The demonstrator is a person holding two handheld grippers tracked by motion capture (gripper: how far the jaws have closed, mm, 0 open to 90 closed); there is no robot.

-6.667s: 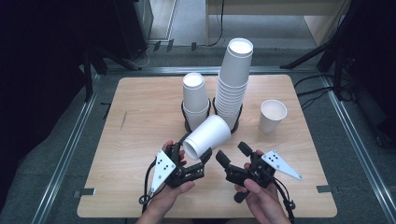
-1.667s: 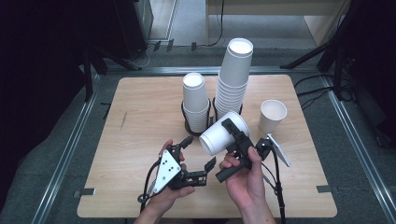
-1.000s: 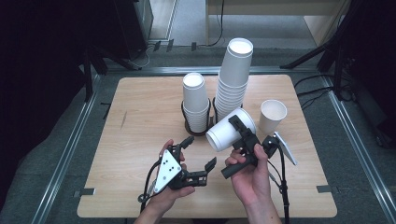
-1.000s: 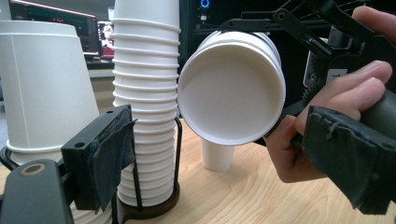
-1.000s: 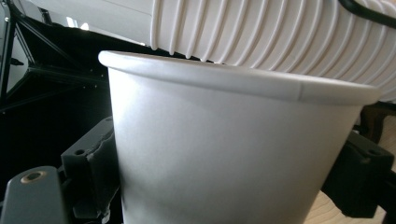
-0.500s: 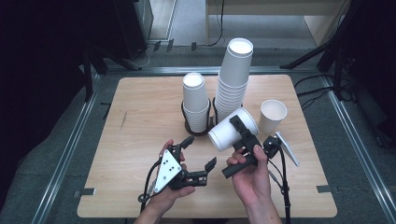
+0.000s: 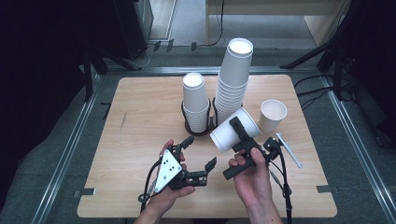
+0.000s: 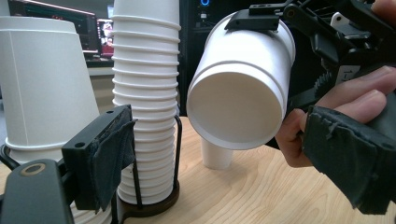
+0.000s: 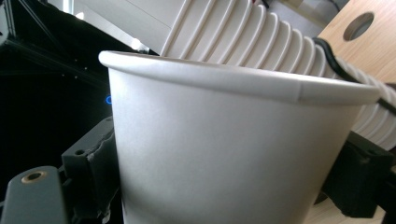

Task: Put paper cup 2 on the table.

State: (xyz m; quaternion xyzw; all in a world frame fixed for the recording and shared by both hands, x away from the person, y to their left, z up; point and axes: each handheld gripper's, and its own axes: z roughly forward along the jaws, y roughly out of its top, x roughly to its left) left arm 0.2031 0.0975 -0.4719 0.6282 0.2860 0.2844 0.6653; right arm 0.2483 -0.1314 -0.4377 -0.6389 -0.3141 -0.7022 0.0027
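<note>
High view, right gripper clamps a white paper cup tilted above the table, left gripper spread wide and empty beside it, left gripper view, cup bottom faces its parted fingers, right gripper view, cup wall wedged between both fingers.

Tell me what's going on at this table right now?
A person works with two handheld grippers. The right gripper is clamped on a white paper cup, holding it tilted on its side above the table, in front of the tall stack of cups. The left gripper is open and holds nothing. A single cup stands upright to the right.
</note>
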